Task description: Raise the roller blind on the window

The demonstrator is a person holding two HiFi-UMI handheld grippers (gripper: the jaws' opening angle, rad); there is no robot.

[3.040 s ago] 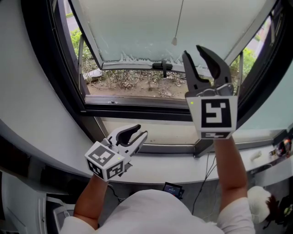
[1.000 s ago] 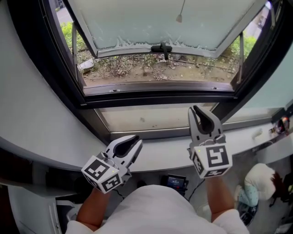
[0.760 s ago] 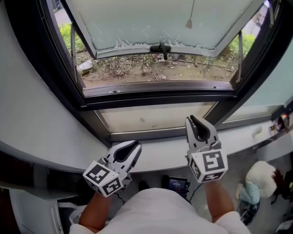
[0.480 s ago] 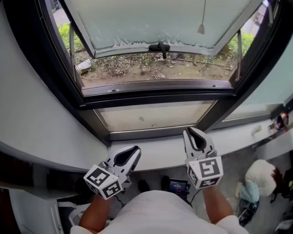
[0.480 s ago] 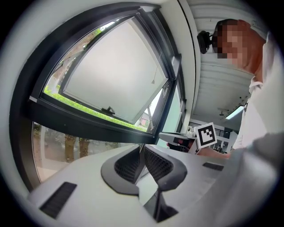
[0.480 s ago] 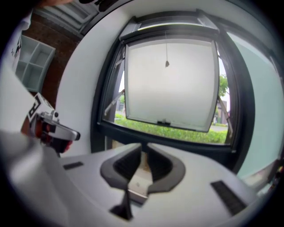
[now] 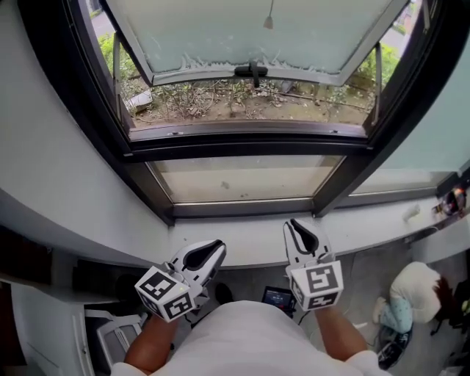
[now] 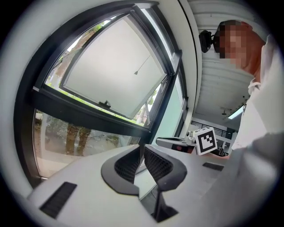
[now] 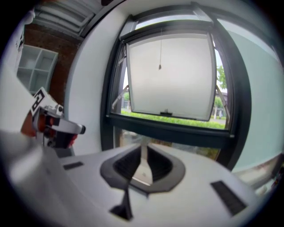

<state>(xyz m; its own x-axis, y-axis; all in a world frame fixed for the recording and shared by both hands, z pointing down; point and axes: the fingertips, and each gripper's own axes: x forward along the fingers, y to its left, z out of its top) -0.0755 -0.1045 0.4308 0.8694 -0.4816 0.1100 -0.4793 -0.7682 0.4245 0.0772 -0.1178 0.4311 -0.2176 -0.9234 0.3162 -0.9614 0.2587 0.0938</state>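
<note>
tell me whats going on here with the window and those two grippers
A person holds the left gripper and the right gripper low over the white window sill. The left one's fingers have just been closing, and both pairs now meet at the tips with nothing between them. The pull cord hangs free and untouched in front of the tilted-open window. The blind itself is out of view.
</note>
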